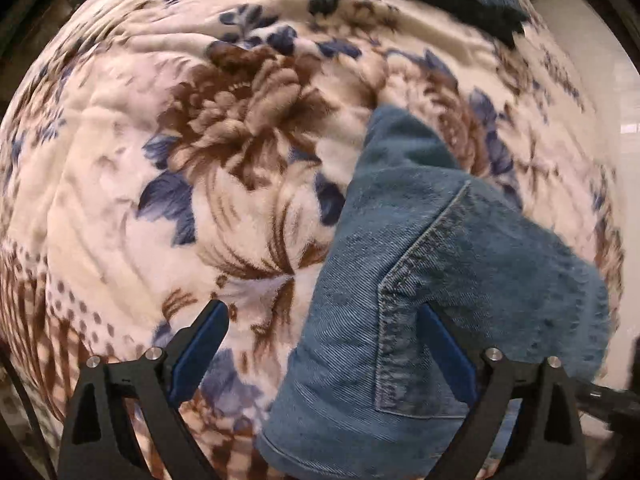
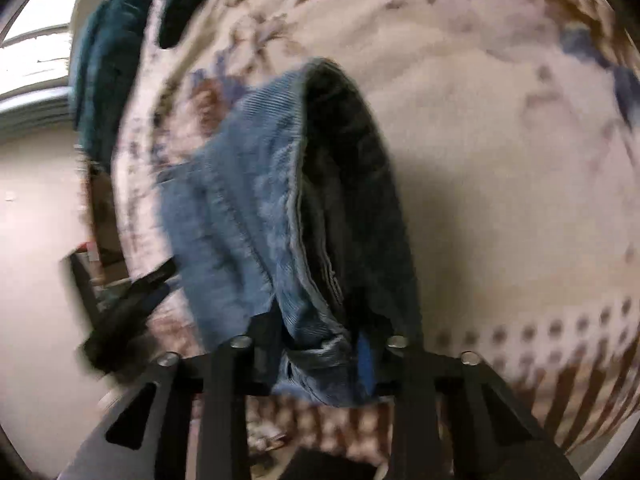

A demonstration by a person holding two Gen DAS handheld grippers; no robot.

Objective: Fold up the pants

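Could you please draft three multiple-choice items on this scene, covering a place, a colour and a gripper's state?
1. Where do the blue denim pants lie?
A. on a bare wooden floor
B. on a floral plush blanket
C. in a basket

2. What colour are the flowers printed on the blanket?
A. brown and blue
B. red and yellow
C. green only

3. How does the right gripper stand?
A. wide open over bare blanket
B. out of view
C. closed on a bunch of denim

Answers: 1 B, the denim rests on the patterned blanket; 2 A, brown blooms with blue leaves show; 3 C, folded denim is pinched between its fingers, while the left gripper stands open.
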